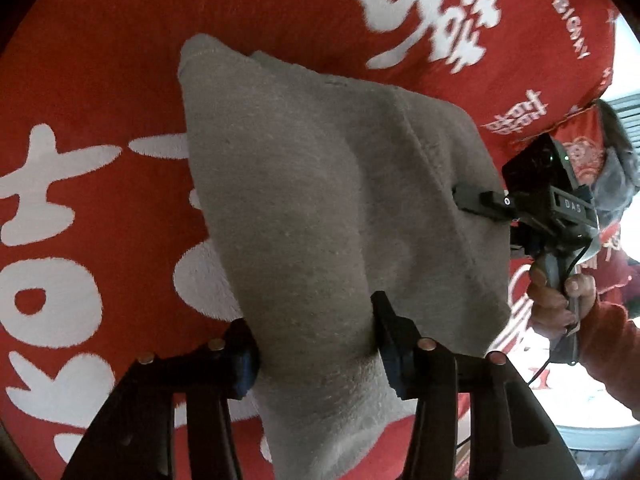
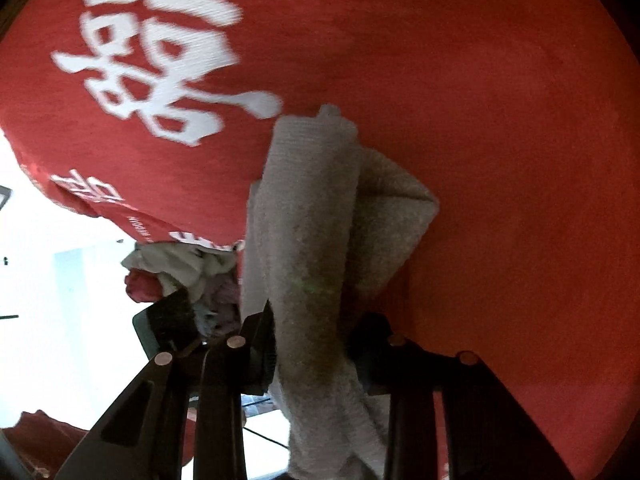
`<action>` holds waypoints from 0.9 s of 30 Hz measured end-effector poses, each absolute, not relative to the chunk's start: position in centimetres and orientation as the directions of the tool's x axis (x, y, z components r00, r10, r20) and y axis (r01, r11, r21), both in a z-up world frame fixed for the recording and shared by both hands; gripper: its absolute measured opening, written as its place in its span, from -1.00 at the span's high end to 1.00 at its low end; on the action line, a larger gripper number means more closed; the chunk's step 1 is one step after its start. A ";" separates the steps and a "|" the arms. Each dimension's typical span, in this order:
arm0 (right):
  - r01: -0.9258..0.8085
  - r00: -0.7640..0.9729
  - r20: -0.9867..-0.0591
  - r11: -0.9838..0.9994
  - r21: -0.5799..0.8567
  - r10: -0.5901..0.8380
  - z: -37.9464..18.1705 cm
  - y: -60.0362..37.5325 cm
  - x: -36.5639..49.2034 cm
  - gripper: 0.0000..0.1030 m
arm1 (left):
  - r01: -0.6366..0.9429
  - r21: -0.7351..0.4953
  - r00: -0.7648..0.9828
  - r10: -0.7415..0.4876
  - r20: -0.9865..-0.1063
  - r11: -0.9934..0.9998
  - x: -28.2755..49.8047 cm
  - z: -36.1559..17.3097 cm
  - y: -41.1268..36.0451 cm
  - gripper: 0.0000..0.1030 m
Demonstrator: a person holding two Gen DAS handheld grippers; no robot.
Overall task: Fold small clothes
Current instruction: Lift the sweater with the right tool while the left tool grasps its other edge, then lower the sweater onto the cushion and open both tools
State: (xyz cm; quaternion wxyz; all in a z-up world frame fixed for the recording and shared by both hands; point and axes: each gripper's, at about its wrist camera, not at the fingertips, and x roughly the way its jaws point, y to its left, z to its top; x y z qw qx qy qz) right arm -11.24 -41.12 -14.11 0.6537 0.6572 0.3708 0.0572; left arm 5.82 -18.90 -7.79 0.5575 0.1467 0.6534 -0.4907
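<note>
Two claws on one grey cloth [image 1: 320, 184]: left claw [image 1: 316, 344] clamped on near edge, right claw [image 1: 476, 200] pinching right edge, lifted mid-frame over red blanket [image 1: 100, 60]. Mid-fold probably; next up, matching edges, laying flat.

Left tongs [image 1: 316, 332] and right tongs [image 2: 312, 344] both clamped on grey cloth [image 1: 320, 184]

Beneath you, a red blanket [image 1: 100, 80] with white characters covers the surface; bright pale floor [image 2: 60, 280] shows beyond its edge.
</note>
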 end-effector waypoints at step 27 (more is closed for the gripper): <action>0.496 0.594 -0.538 0.254 0.830 0.598 -11.6 -23.1 -6.0 0.34 | 0.726 -0.249 -0.103 -0.257 -0.961 0.641 9.7 -6.7 1.1 0.01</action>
